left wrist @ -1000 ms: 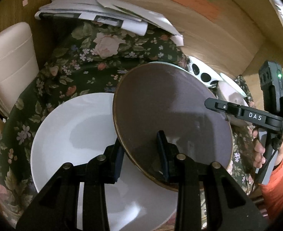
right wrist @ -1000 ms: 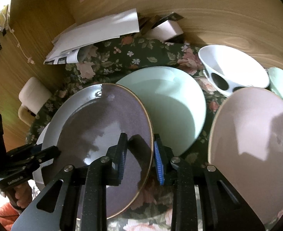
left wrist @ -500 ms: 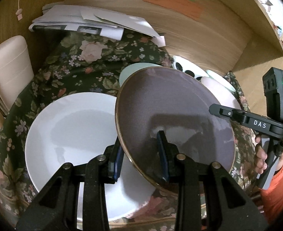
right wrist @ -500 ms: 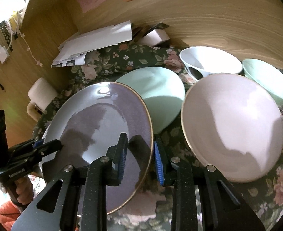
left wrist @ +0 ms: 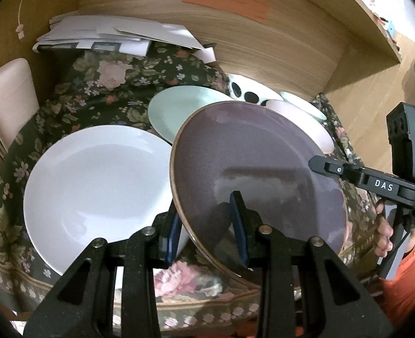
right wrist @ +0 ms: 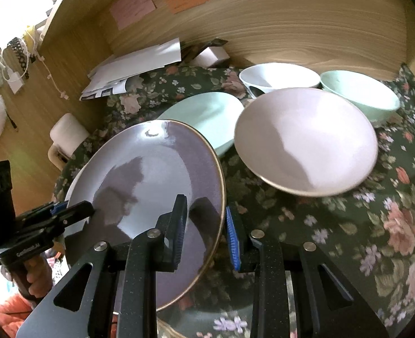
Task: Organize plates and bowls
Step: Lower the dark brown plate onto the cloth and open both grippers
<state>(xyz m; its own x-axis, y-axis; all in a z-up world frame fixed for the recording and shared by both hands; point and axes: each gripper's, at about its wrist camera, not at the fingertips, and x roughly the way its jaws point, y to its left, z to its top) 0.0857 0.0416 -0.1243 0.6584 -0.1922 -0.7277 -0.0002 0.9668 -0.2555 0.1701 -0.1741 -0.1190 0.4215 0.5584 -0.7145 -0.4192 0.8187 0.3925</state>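
While both jaws clamp purple plate rims, white plate beside.

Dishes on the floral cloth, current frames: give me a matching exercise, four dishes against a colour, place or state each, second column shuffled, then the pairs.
Things:
1. purple plate
2. white plate
3. mint plate
4. spotted bowl

Descriptions:
A. lies flat on the cloth, partly under the lifted plate's edge
B. white, with black dots, near the wooden back wall
C. lifted and tilted, its rim clamped by the left gripper and the right gripper
D. pale green, flat, between the lifted plate and the bowls

Pairs: 1-C, 2-A, 3-D, 4-B
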